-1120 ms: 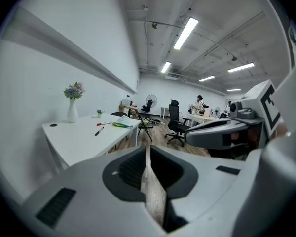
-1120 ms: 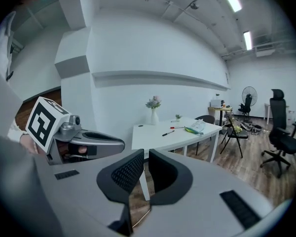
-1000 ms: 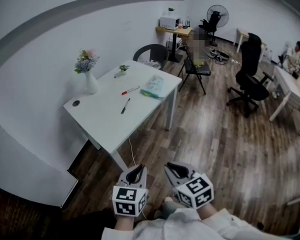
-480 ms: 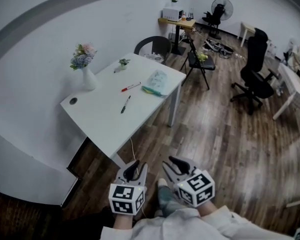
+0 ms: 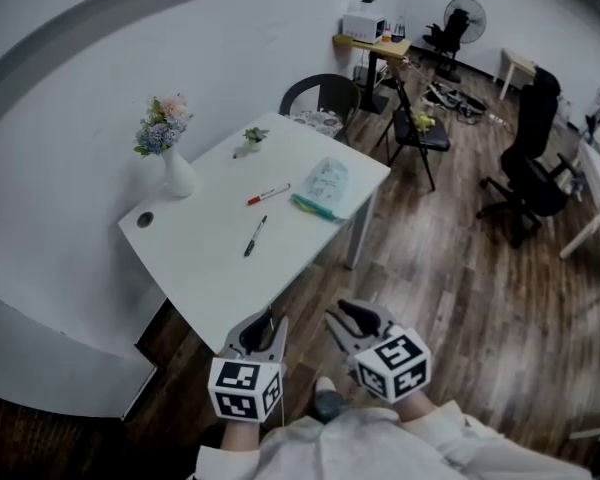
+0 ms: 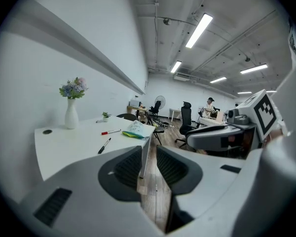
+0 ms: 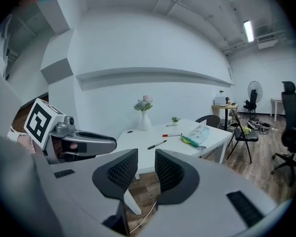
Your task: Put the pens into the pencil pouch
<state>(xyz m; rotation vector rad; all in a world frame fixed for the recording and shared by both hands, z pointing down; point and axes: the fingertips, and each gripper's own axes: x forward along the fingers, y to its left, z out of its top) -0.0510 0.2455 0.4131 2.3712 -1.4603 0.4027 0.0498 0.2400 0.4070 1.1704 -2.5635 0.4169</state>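
**both grippers empty, pens and pouch lying on the table**

the left gripper [image 5: 268, 324] and the right gripper [image 5: 348, 315] are held side by side low in the head view, short of the near corner of the white rectangular table [image 5: 205, 268] and above the dark wood-plank floor [image 5: 450, 268]. each gripper's own view shows its two black ribbed jaws parted by a narrow gap with nothing between them (only floor and table leg show through).

on the tabletop a slim black pen [image 5: 255, 236] lies toward the middle. a red-capped pen [image 5: 268, 195] lies just beyond it, apart from it. the pale translucent pencil pouch with a green edge [image 5: 325, 185] rests flat near the table's right edge, beside the red pen but not touching it. whether the pouch is unzipped cannot be told.

a white vase of pink and blue flowers [image 5: 176, 173] stands upright at the table's left side by the wall, and a small potted green plant [image 5: 249, 141] sits at the far end. a dark round-backed chair [image 5: 320, 93] stands behind the table.
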